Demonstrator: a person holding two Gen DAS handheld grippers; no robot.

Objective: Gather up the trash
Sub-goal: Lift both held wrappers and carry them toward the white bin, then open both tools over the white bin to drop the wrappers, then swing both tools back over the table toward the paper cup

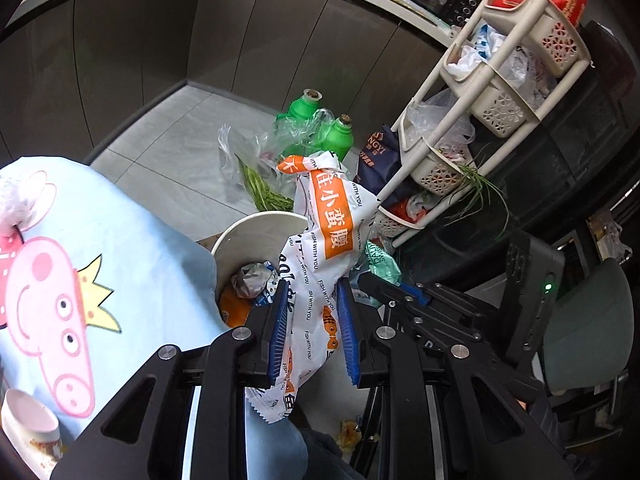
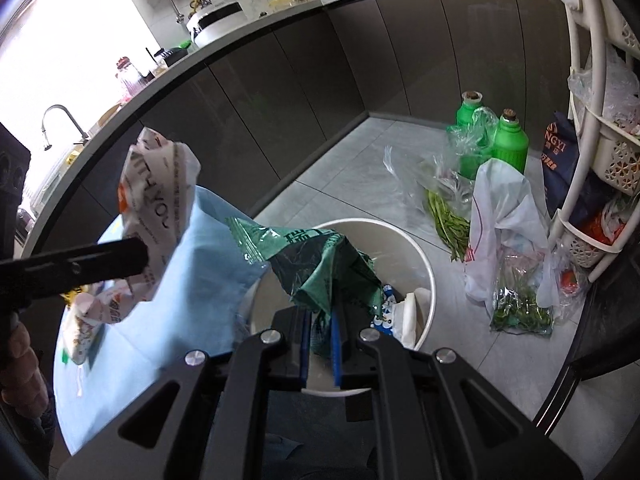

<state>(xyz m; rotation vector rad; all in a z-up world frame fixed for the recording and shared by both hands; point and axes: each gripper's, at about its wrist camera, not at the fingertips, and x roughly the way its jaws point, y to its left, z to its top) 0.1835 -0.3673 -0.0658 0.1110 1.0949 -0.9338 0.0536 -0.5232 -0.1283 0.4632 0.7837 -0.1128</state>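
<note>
My left gripper [image 1: 313, 292] is shut on a white and orange snack wrapper [image 1: 328, 216], held above and just right of the white trash bin [image 1: 256, 222]. The bin holds crumpled wrappers [image 1: 252, 280]. My right gripper [image 2: 321, 316] is shut on a crumpled green plastic wrapper [image 2: 320, 260], held over the white trash bin [image 2: 420, 252]. The white and orange wrapper [image 2: 156, 208] shows at the left of the right wrist view, with the left gripper's black finger [image 2: 80, 266] in front of it.
A table with a light blue Peppa Pig cloth [image 1: 80, 260] stands left of the bin. Two green bottles [image 2: 492, 140], plastic bags and green beans [image 2: 448, 220] lie on the floor. A white basket rack [image 1: 480, 120] stands at right. Dark cabinets run behind.
</note>
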